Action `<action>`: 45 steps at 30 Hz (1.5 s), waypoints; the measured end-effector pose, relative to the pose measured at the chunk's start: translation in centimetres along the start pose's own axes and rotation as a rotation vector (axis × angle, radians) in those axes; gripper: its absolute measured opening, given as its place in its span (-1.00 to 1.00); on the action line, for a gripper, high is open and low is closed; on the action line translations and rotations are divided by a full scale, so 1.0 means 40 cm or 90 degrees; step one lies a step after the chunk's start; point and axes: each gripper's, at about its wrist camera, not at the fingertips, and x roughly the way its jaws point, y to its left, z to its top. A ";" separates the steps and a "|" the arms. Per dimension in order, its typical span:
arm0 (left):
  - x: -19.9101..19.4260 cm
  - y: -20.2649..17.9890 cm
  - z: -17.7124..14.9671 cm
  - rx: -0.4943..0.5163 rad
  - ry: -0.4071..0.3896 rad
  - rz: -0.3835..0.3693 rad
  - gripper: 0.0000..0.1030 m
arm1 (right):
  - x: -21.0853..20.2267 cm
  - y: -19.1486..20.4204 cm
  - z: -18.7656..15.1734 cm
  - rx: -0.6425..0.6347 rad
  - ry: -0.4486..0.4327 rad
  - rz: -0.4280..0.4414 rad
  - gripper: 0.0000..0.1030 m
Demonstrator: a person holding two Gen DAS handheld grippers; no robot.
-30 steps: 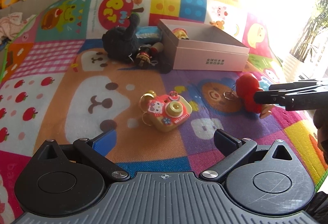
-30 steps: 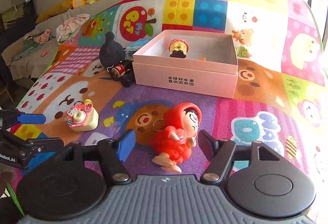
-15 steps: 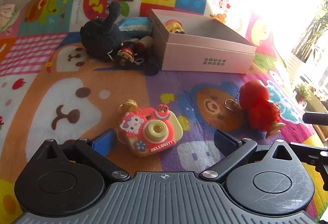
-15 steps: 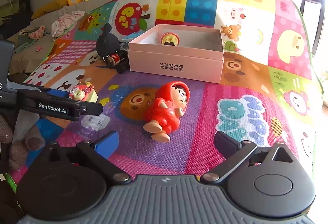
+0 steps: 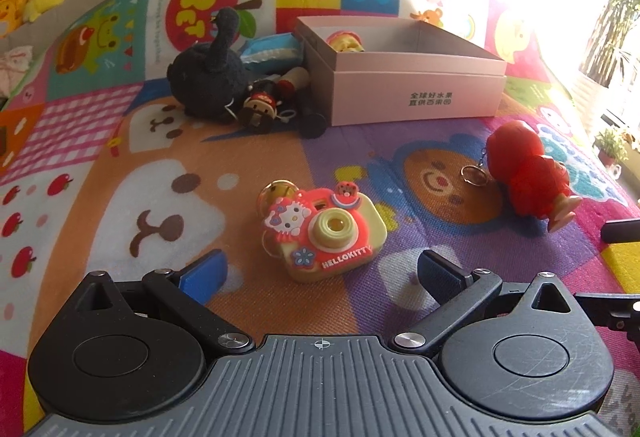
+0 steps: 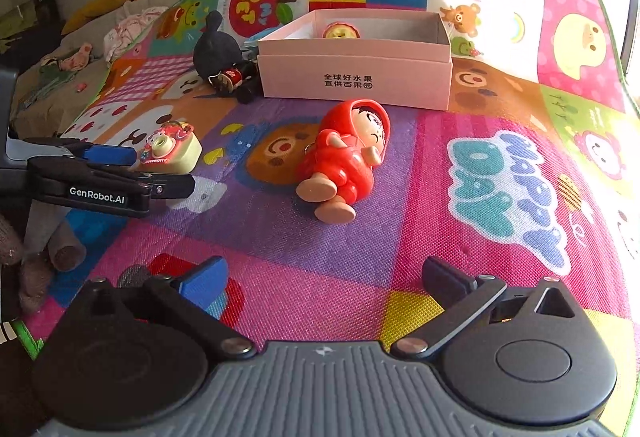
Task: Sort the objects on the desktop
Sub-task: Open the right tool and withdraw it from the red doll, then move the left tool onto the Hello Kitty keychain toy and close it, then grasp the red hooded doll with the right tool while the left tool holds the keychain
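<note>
Your right gripper (image 6: 322,279) jaws opening, empty, red doll (image 6: 346,157) face showing here, only its back in left view, left gripper (image 5: 320,271) spread around toy camera (image 5: 322,233).

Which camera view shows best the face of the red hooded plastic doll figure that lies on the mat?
The right wrist view. There the red hooded plastic doll figure lies on its back, face and arms toward the camera. The left wrist view shows only the back of its hood, its key ring and one foot, near the right edge.
</note>
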 end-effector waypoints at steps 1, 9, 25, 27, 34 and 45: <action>-0.002 0.008 -0.002 -0.001 0.002 0.006 1.00 | 0.001 0.002 -0.001 -0.003 0.001 -0.002 1.00; -0.004 0.030 -0.002 0.004 0.013 -0.007 1.00 | 0.005 0.006 -0.005 -0.009 0.001 -0.009 1.00; -0.022 0.033 0.016 -0.057 -0.019 -0.054 0.99 | 0.010 0.020 -0.008 -0.026 -0.006 -0.033 1.00; -0.005 0.025 0.025 -0.056 -0.012 -0.052 0.92 | 0.010 0.020 -0.008 -0.027 -0.007 -0.035 1.00; 0.014 0.001 0.041 -0.051 -0.005 -0.040 0.72 | 0.011 0.020 -0.007 -0.026 -0.007 -0.033 1.00; -0.029 0.018 0.001 -0.030 -0.018 -0.028 0.22 | 0.011 0.021 -0.008 -0.026 -0.007 -0.034 1.00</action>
